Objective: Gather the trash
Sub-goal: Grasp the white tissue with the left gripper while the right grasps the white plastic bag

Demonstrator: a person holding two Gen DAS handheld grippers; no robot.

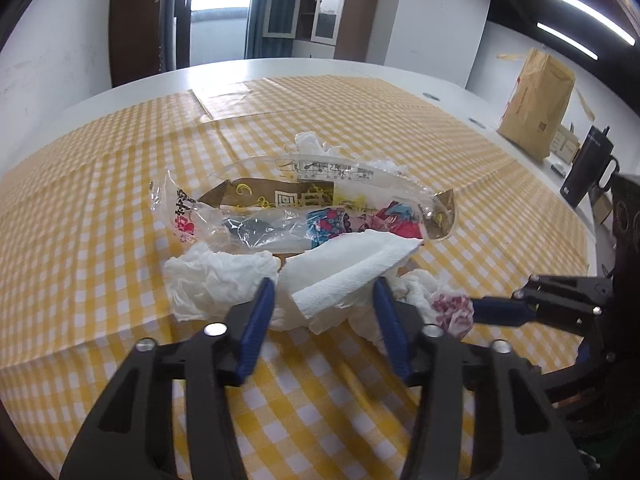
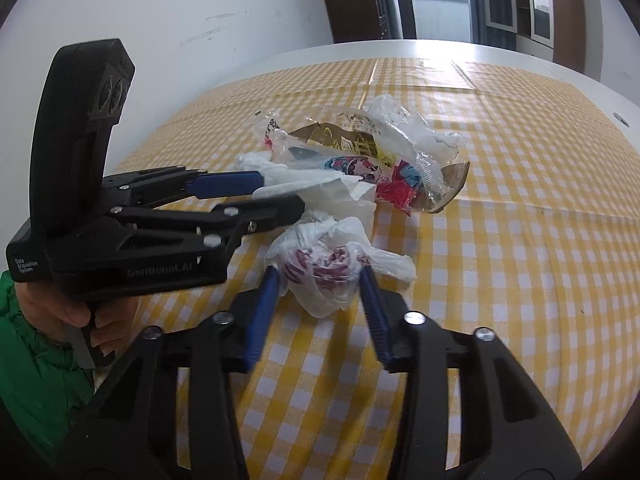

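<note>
My left tongs (image 1: 324,288) stand open, one blue finger on each side of the folded paper towel (image 1: 352,268), which lies at the near edge of the trash heap on the checked cloth (image 1: 100,208). I have set them astride it so that one squeeze would take the towel; whether the pads already touch the paper I cannot tell. To its left sits a crumpled tissue (image 1: 216,276), and just beyond both lies the clear wrapper (image 1: 304,204) with bright scraps inside.

My right tongs (image 2: 320,276) are open too, straddling the small knotted bag (image 2: 324,276) with dark red print showing through, nearest me in that view and just right of the towel. Its thin plastic looks slippery and springy, so I judge a grip around the bulk safer than a pinch at a loose tail.

All the rubbish is gathered mid-table, so I can work both pieces at once. No bin shows. A brown paper bag (image 1: 536,104) stands far right.
</note>
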